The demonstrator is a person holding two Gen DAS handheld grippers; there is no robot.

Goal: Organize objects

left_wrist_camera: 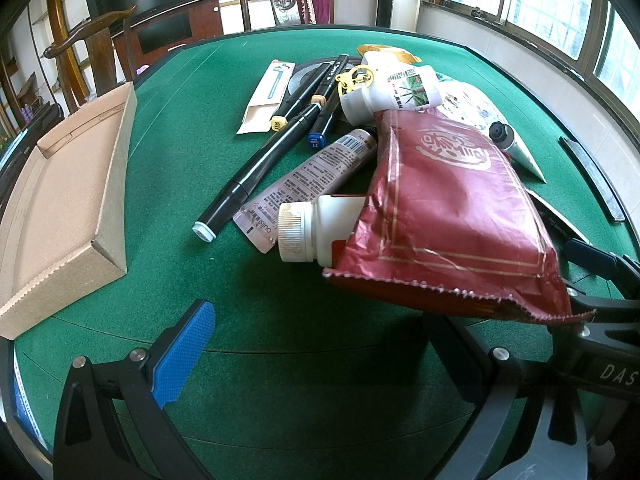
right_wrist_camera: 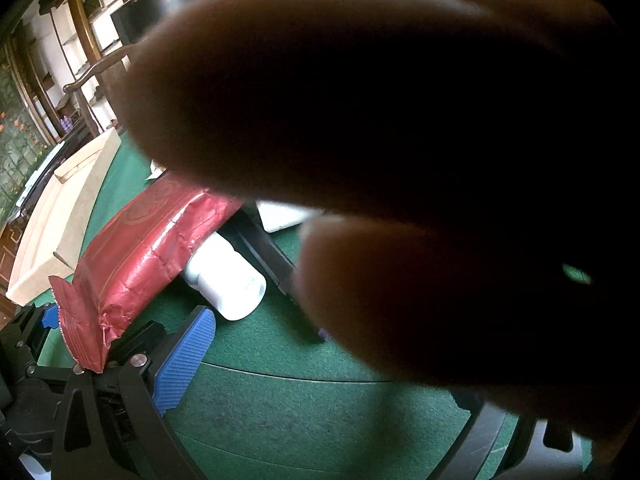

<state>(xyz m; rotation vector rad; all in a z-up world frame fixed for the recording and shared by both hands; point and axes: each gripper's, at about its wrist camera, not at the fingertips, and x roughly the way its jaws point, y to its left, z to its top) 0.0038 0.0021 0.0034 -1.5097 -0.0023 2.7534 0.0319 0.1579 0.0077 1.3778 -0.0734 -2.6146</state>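
Observation:
A pile of objects lies on the green table (left_wrist_camera: 180, 128): a red foil packet (left_wrist_camera: 448, 208), two white bottles (left_wrist_camera: 312, 232) (left_wrist_camera: 396, 88), a pink tube (left_wrist_camera: 312, 176), black markers (left_wrist_camera: 260, 168) and a yellow keyring (left_wrist_camera: 354, 78). My left gripper (left_wrist_camera: 320, 356) is open and empty, just short of the packet's near edge. In the right wrist view the packet (right_wrist_camera: 140, 256) and a white bottle (right_wrist_camera: 228, 280) show. My right gripper (right_wrist_camera: 320, 356) appears open; one blue pad (right_wrist_camera: 184, 360) shows, and a person's fingers (right_wrist_camera: 360, 120) cover most of the lens.
An open cardboard tray (left_wrist_camera: 68, 208) stands at the left, also in the right wrist view (right_wrist_camera: 60, 216). A flat card box (left_wrist_camera: 268, 96) and a dark-capped tube (left_wrist_camera: 516, 144) lie in the pile. Wooden chairs stand behind the table.

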